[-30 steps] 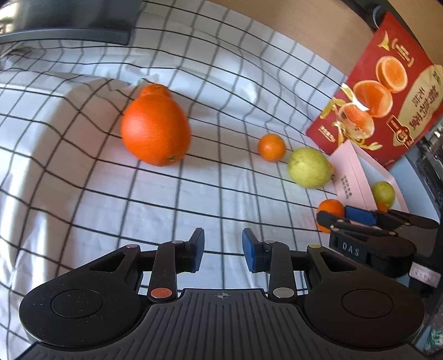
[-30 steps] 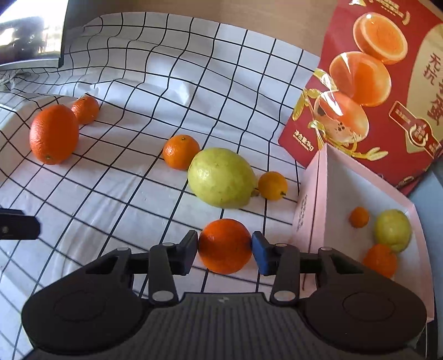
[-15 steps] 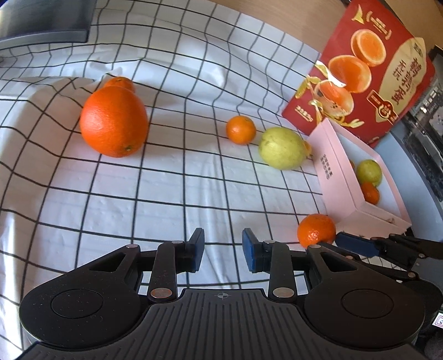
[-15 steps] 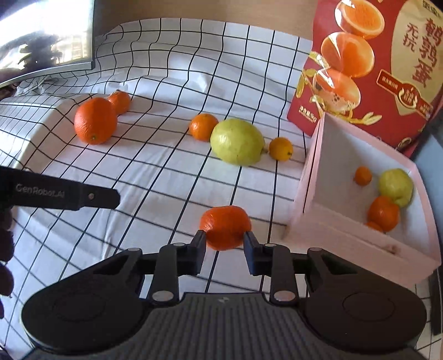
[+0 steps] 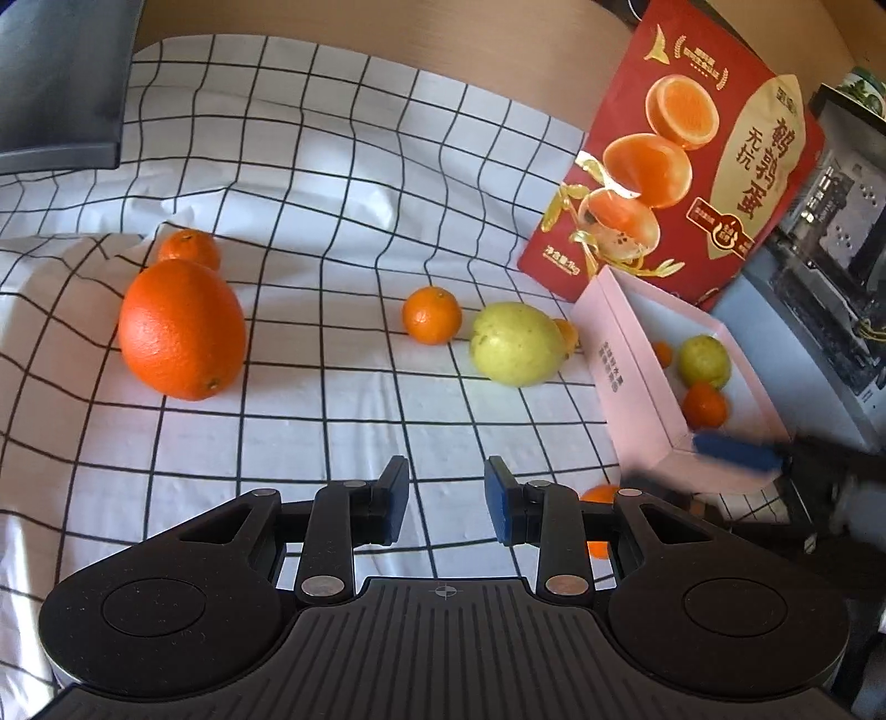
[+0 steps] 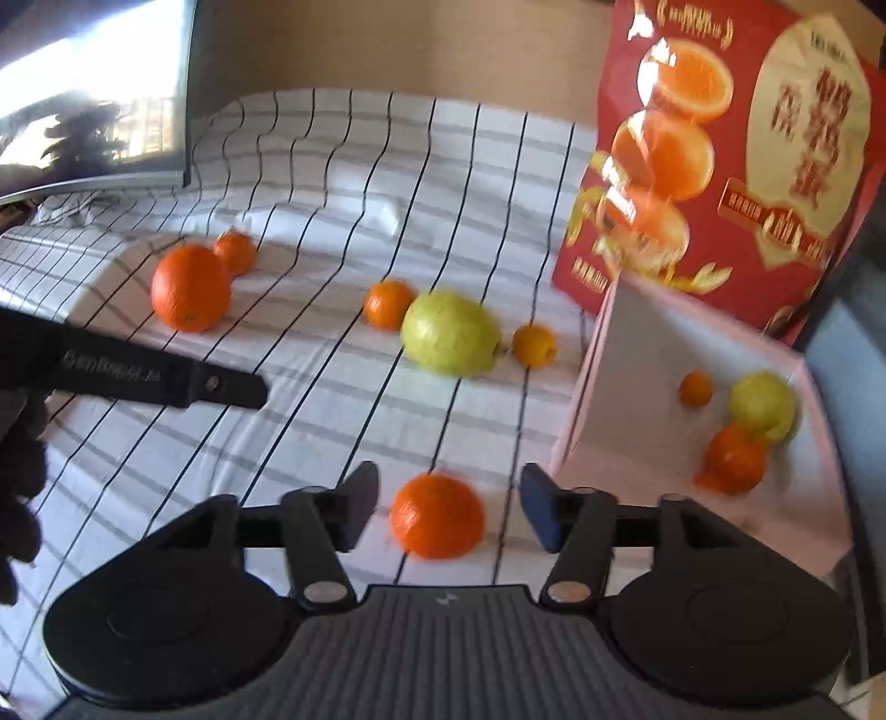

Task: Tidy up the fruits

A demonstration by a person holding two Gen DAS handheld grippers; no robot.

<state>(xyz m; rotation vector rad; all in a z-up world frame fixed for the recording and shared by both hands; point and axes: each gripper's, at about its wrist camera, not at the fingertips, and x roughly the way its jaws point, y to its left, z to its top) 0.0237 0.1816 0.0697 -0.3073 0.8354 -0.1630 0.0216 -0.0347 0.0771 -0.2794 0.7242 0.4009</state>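
Cloth (image 5: 343, 166): white w/ black grid, rumpled, covers the surface.
Red box (image 5: 720, 183): upright at back right, egg-half pics, gold Chinese text.
Monitor (image 6: 94, 94): back left, reflective.
Wood-tone wall (image 6: 387, 44) behind.

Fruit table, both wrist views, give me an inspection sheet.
Surface: checked cloth, wrinkled.
Job's things: pink box holds three fruits; big orange, green fruit and small oranges lie on the cloth.
Clutter: red carton behind the box.
Grippers: left claw shut, empty; right claw open, jaws just opened, orange loose between them.
Cables: nothing seen.
Surroundings: dark screen, wooden wall.
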